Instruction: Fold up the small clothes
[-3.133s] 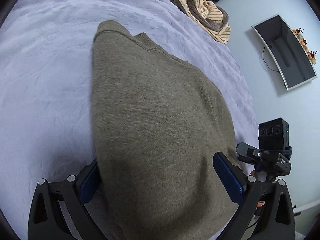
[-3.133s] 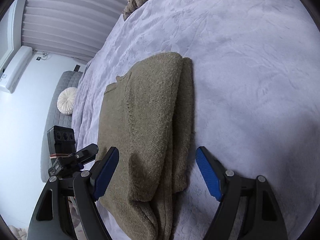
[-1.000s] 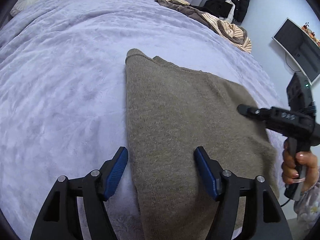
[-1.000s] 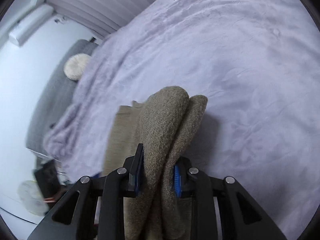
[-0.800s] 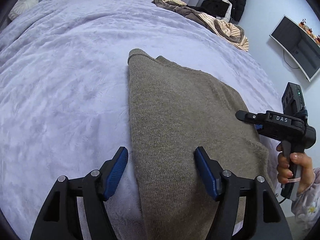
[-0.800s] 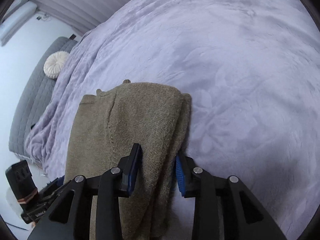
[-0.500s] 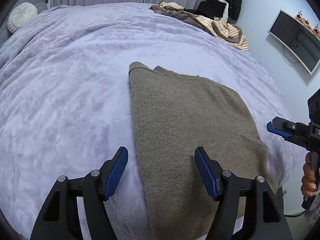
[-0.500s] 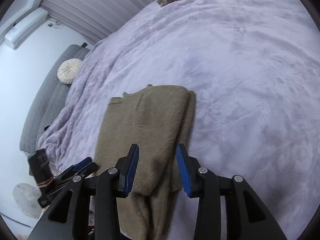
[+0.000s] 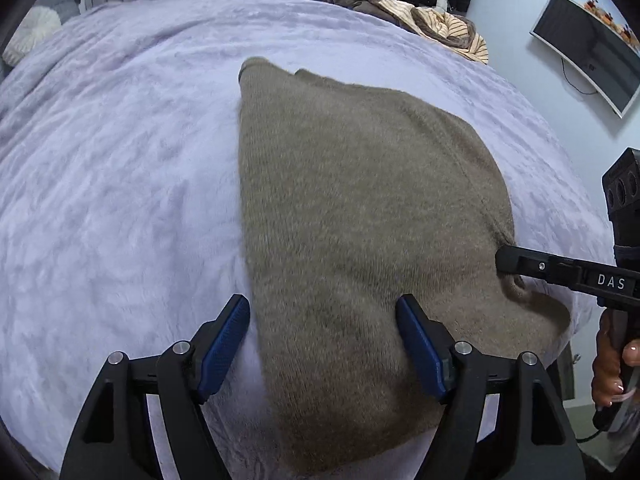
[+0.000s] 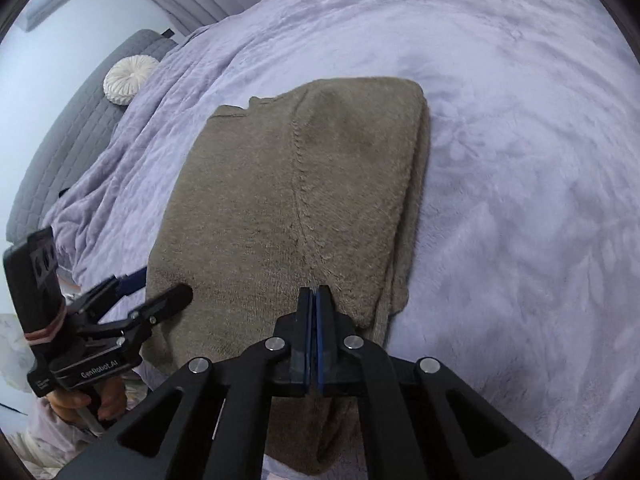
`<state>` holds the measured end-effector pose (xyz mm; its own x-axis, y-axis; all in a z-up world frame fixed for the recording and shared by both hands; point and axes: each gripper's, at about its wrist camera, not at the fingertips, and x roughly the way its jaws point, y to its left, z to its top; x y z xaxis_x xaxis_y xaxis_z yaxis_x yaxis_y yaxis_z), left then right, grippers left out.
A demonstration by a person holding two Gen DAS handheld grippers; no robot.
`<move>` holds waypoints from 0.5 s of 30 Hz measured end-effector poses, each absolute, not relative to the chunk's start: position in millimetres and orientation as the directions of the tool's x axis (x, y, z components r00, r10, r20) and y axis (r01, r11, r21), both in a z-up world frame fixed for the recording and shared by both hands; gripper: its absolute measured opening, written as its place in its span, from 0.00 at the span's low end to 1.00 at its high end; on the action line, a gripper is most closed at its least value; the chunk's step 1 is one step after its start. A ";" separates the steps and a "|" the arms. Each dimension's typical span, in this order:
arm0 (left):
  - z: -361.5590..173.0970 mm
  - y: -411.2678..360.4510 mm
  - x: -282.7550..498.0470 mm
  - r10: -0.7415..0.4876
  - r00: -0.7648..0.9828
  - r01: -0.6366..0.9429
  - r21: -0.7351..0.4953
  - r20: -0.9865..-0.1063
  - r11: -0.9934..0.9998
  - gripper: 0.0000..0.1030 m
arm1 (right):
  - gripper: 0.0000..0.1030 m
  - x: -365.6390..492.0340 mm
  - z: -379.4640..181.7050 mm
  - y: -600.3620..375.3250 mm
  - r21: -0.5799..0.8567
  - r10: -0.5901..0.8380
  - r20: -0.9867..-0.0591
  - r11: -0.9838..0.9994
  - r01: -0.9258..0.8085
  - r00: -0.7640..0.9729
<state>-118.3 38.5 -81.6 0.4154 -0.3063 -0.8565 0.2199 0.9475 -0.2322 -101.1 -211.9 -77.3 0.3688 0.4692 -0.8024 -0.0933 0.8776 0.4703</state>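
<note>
**Sweater's half folded, lining up the next fold**

I'm working on the olive-brown knitted sweater (image 9: 360, 220), which is lying flat near the front edge of the bed, on the lilac plush bedspread (image 9: 120, 160). It's looking like the sides are already tucked in, going by the doubled layers along its right edge in the right wrist view, so I'm guessing the crosswise fold is what's coming.

The left gripper (image 9: 322, 344) is hovering over the near left part of the sweater with its jaws standing wide apart, straddling the knit but not pinching it; they've just been opening a bit more. The right gripper (image 10: 316, 300) is sitting with its jaws pressed together, having just snapped closed. In its own view I'm not seeing cloth between the blue pads, though the tips are right at the near hem, so a thin pinch is hard to rule out.

Next I'm thinking both need a proper bite on the near hem corners, then a lift toward the collar.

The hem closest to me is getting cut off behind the gripper bodies, and the striped clothes pile (image 9: 420, 12) at the far end is too bunched to read.
</note>
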 end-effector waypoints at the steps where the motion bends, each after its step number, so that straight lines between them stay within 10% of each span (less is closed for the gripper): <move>1: -83.4 40.6 -121.8 -0.314 0.418 0.212 -0.245 -0.852 0.946 0.75 | 0.00 -103.6 -78.1 -213.4 0.476 0.473 -0.798 0.875 -0.091 0.373; 15: -72.0 51.2 -150.1 -0.304 0.437 0.208 -0.234 -0.846 0.950 0.75 | 0.04 -166.3 -55.3 -189.2 0.244 0.341 -0.845 0.931 -0.270 0.412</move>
